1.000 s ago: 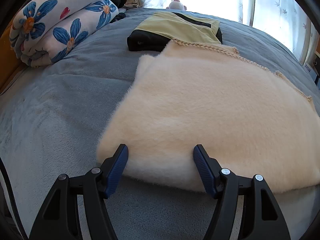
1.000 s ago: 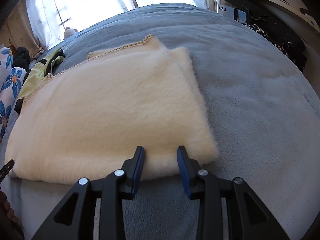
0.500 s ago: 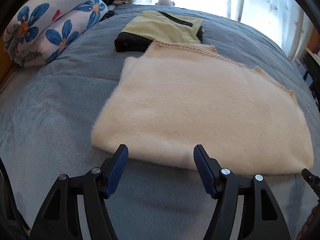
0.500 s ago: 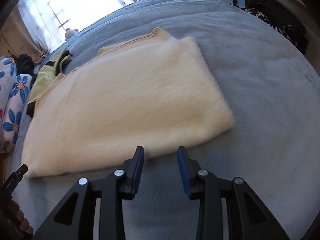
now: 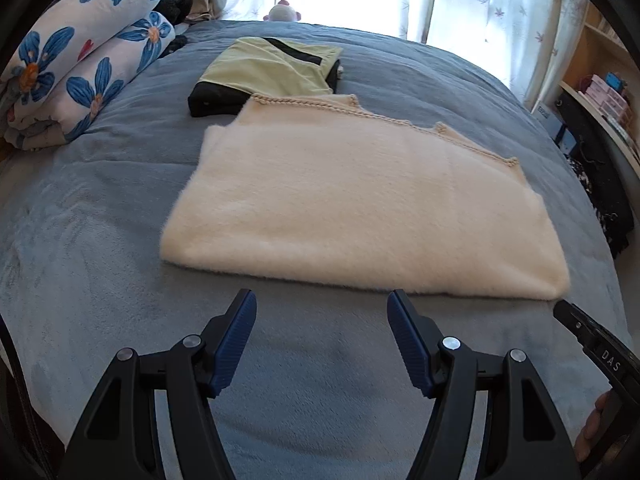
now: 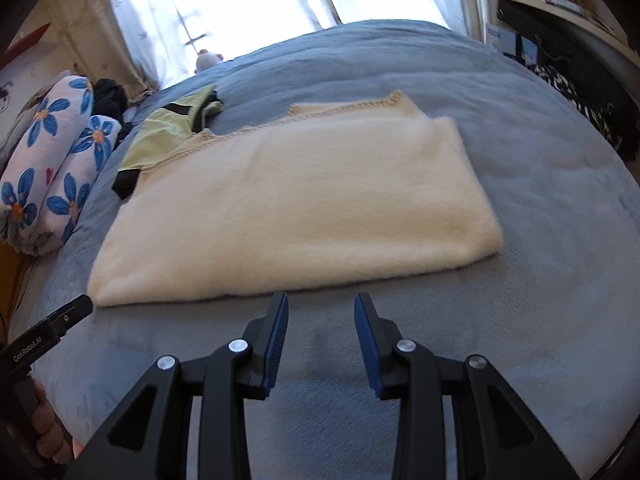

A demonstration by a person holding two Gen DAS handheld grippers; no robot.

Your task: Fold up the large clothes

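Observation:
A cream fluffy garment (image 5: 352, 204) (image 6: 296, 204) lies folded flat on the grey-blue bed cover (image 5: 100, 248) (image 6: 560, 240), its crocheted edge on the far side. My left gripper (image 5: 322, 300) hovers open above the cover, a little short of the garment's near fold, with nothing between its blue pads. My right gripper (image 6: 321, 304) also stands open and empty, just short of the same near fold towards the right end. Each view shows the tip of the other gripper at its edge, held by a hand.
A folded yellow-green and black garment (image 5: 272, 72) (image 6: 168, 132) lies beyond the cream one. Rolled floral bedding (image 5: 76, 60) (image 6: 52, 160) sits at the left. A small plush toy (image 5: 283, 11) is by the curtained window. Shelves and dark clutter (image 5: 600, 152) line the right.
Both grippers have drawn back and risen from the garment's near edge, which lay between their pads before. The folded garment stays flat on the bed.

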